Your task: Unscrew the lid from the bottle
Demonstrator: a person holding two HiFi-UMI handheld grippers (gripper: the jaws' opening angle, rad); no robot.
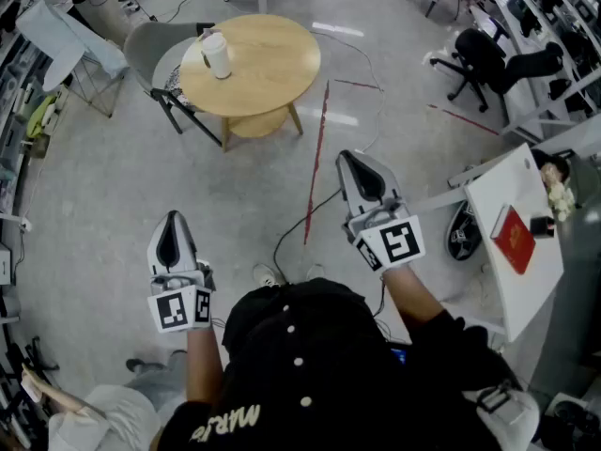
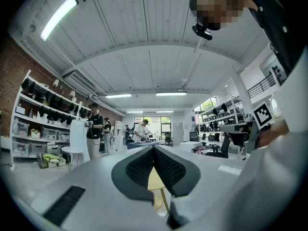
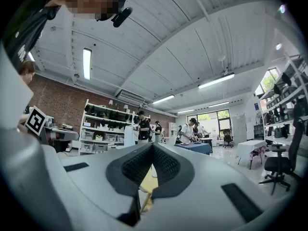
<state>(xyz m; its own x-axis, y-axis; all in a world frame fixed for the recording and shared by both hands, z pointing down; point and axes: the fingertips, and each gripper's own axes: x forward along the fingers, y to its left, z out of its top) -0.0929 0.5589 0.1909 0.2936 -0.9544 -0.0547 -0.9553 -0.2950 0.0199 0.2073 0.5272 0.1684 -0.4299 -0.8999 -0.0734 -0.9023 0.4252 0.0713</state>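
I am holding the left gripper [image 1: 172, 222] and right gripper [image 1: 355, 163] level, both clenched on nothing. The bottle [image 1: 217, 54] is standing upright on the far table [image 1: 272, 64], well apart from both (more in line with my left).

Item: one bottle [image 1: 217, 56], logged by me from the head view. Pale, cylindrical body. It stands upright on the round wooden table [image 1: 272, 78], close to the table's left edge in the picture. The lid [image 1: 209, 38] sits on top, still on. I cannot make out finer detail at this range.
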